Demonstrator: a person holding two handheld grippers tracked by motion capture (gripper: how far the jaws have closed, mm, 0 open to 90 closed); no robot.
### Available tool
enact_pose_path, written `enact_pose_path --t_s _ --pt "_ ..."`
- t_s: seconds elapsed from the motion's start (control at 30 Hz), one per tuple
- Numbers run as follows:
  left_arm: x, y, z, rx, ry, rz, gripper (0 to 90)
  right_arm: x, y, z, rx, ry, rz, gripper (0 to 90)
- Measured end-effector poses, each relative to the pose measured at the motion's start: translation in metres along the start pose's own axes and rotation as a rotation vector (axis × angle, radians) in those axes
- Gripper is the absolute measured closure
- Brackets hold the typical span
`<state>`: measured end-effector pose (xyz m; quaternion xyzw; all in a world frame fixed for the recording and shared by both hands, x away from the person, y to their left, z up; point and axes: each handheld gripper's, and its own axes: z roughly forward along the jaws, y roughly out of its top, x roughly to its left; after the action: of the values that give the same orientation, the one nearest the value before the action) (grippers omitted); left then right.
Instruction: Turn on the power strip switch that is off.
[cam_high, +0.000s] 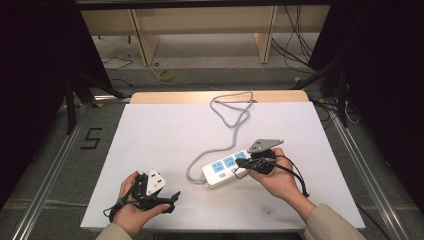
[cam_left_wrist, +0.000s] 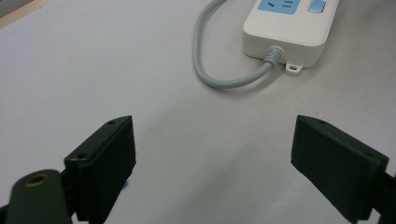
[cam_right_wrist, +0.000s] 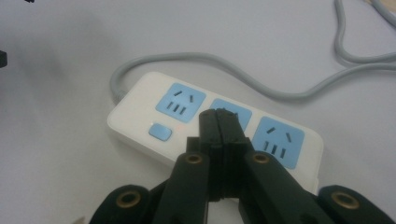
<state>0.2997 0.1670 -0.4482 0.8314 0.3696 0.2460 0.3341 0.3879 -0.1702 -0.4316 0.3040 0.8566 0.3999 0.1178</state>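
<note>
Right gripper, jaws pressed together, hovers over the power strip at centre frame, seemingly poised to press; left gripper waits spread.

One white power strip is counted, lying just beyond the closed fingertips of the right gripper. Three blue sockets and one blue switch are seen on it, the middle socket partly hidden behind those fingertips. One grey cord is counted, ahead of the left gripper. Two grippers are counted, one per hand.
</note>
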Motion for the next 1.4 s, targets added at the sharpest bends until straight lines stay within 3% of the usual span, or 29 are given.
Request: enact_pose_path --t_s 0.63,1.4 --pt "0.000 0.000 0.000 0.000 -0.001 0.002 13.4 0.002 0.005 0.011 0.038 0.010 0.001 90.0" --pt "0.000 0.000 0.000 -0.001 -0.001 0.001 13.4 0.004 0.007 0.026 0.144 0.020 -0.005 90.0"
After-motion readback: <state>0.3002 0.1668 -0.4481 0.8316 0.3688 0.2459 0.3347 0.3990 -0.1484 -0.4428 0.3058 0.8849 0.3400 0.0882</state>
